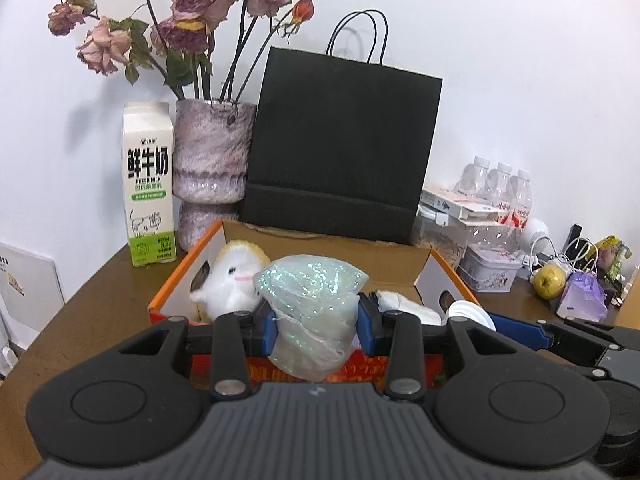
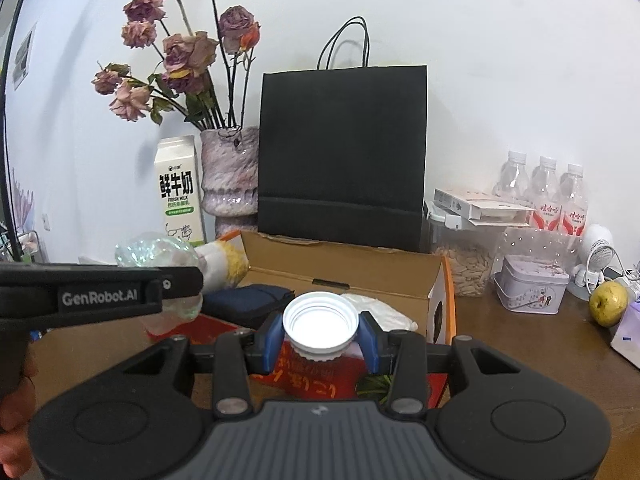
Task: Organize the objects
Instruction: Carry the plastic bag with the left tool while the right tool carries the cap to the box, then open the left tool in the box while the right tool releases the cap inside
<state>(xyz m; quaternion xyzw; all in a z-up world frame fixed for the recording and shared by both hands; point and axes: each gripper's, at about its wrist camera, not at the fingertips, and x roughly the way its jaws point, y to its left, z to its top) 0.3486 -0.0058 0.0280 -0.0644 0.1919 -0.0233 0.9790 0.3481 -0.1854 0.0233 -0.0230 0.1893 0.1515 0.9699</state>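
Your left gripper (image 1: pixel 316 322) pinches a crinkly, glittery pouch (image 1: pixel 316 312) above the open cardboard box (image 1: pixel 320 240), beside a fluffy plush toy (image 1: pixel 232 280). Your right gripper (image 2: pixel 320 338) clamps a ridged white plastic lid (image 2: pixel 320 320) over the same box.

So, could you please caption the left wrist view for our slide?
Left tool grips a shimmery pouch over the open cardboard box holding a plush toy.
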